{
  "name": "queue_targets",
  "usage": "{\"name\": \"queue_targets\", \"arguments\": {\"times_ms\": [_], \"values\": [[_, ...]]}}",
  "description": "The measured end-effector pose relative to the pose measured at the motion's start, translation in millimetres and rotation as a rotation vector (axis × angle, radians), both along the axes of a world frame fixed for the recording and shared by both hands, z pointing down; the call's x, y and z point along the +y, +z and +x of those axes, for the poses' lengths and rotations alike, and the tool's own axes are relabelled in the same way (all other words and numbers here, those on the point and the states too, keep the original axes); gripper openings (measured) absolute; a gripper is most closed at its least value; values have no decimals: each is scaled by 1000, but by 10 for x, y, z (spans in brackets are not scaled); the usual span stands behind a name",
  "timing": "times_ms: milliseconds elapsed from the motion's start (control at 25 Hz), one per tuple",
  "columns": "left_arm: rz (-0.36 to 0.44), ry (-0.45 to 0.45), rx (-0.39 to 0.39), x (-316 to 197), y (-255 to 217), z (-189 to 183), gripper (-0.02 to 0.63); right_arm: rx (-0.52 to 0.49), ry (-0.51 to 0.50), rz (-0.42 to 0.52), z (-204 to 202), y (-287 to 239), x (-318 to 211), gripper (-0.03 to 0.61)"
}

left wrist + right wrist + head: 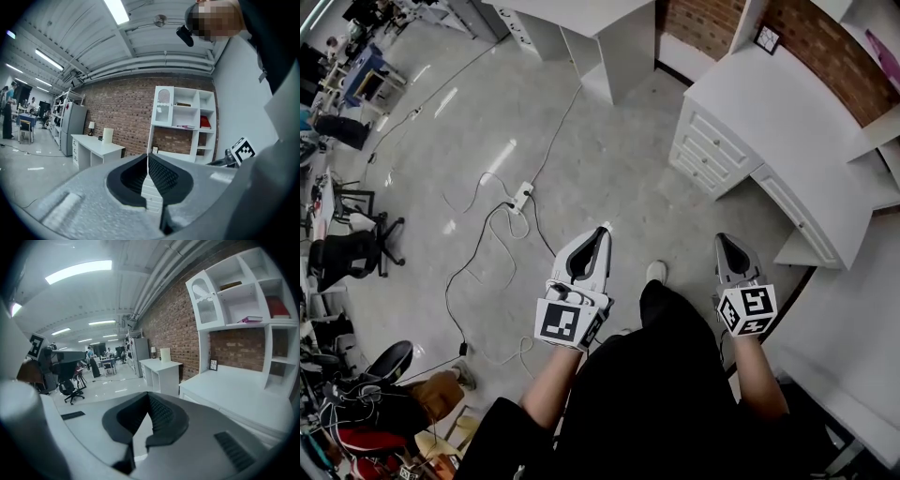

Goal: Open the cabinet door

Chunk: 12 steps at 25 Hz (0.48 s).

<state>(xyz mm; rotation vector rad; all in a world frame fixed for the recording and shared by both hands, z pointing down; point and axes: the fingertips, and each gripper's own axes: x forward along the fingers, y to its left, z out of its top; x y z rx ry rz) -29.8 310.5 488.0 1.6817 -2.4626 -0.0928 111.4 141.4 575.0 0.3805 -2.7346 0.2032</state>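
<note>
A white desk unit with drawers and a low cabinet door stands at the right of the head view. Above the desk, a white wall shelf has a small arched-glass cabinet door, which shows closed in both gripper views. My left gripper is held over the floor with its jaws shut and nothing between them. My right gripper is also shut and empty. It is nearer the desk, well short of any door.
A power strip with trailing cables lies on the floor ahead of my left gripper. Office chairs and clutter fill the left side. A second white desk stands at the back. A small picture frame sits on the desk unit.
</note>
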Motion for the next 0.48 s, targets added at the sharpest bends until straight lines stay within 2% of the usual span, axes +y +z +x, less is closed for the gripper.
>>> {"name": "queue_targets", "arguments": {"times_ms": [240,480], "values": [[-23,-14,1,-63,72,-107,21,0,-5,-11,-92,-17,-58,0],[-66,7,-24,-393,111,-158,21,-20,27,-31,-98,41,-350,0]]}}
